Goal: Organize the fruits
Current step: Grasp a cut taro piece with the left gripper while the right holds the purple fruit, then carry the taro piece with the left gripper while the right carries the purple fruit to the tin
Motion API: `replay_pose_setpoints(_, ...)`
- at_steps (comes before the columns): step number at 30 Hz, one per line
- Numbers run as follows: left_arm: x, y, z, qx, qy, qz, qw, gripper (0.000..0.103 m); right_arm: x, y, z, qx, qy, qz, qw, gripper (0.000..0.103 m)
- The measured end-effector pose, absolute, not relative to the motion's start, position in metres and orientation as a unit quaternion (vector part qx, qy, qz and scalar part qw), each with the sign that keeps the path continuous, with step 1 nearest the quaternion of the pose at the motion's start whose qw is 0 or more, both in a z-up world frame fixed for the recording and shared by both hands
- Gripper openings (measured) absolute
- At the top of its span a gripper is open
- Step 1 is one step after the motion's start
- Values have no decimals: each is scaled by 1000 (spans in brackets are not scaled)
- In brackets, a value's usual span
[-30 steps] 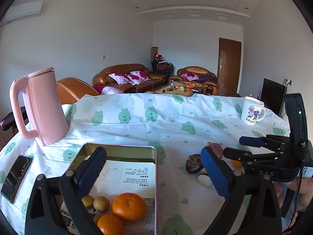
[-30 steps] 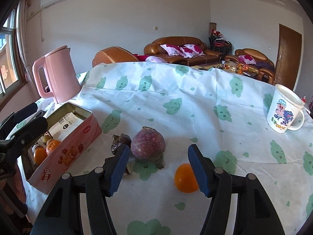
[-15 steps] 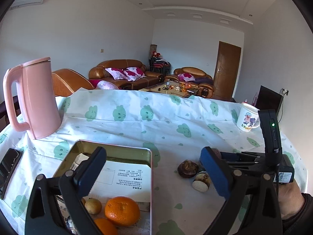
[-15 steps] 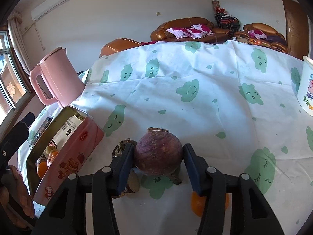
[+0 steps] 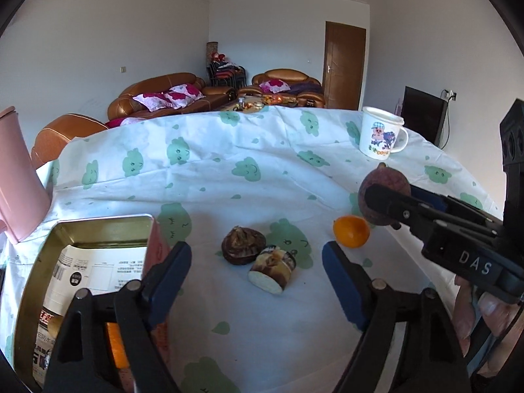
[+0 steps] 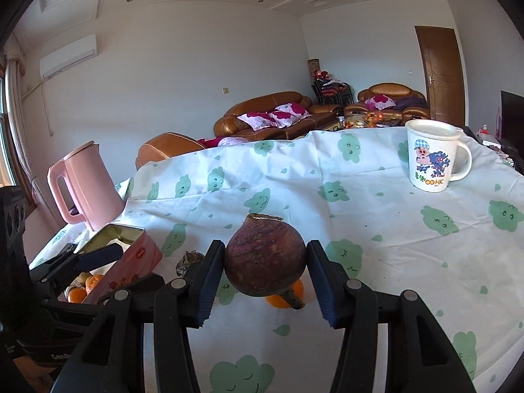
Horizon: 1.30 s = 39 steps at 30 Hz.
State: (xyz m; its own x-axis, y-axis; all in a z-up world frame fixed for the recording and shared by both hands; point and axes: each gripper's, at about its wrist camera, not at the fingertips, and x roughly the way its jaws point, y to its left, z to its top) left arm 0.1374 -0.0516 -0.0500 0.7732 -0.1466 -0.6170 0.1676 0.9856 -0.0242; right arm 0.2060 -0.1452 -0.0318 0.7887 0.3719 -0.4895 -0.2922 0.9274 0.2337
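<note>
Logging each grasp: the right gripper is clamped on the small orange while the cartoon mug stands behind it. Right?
Not quite. The right gripper is clamped on the round purple fruit, per the right wrist view; the small orange lies on the cloth. The cartoon mug does stand behind.

A pink kettle [image 6: 86, 185] is standing at the tabletop's [image 6: 376, 229] left edge, a cartoon mug [image 6: 430, 159] sitting far right; brown sofas [image 6: 271, 114], seemingly leather, are lining the wall behind.

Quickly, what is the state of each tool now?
Left tool: open, holding nothing, jaws just narrowed.
Right tool: closed on the purple round fruit, lifted.
</note>
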Motion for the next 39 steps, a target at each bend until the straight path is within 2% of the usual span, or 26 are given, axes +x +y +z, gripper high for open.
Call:
replay_pose_setpoints(2, 146, -56, -58, 8, 350, -96, 932, 66, 207, -147, -33, 77, 276, 178, 942, 53)
replay_pose_setpoints(6, 160, -64, -73, 9, 392, -105, 914, 53, 204, -147, -32, 74, 269, 179, 943, 53)
replay_pose_setpoints(8, 163, -62, -76, 0, 403, -105, 909, 43, 202, -145, -33, 70, 267, 178, 945, 53)
replay_pose_setpoints(14, 160, -63, -74, 0, 398, -111, 910, 43, 196, -142, -31, 57, 257, 176, 949, 53)
replay_pose_setpoints(39, 125, -52, -44, -3, 274, -82, 958, 43, 181, -140, -23, 47, 214, 199, 955, 53)
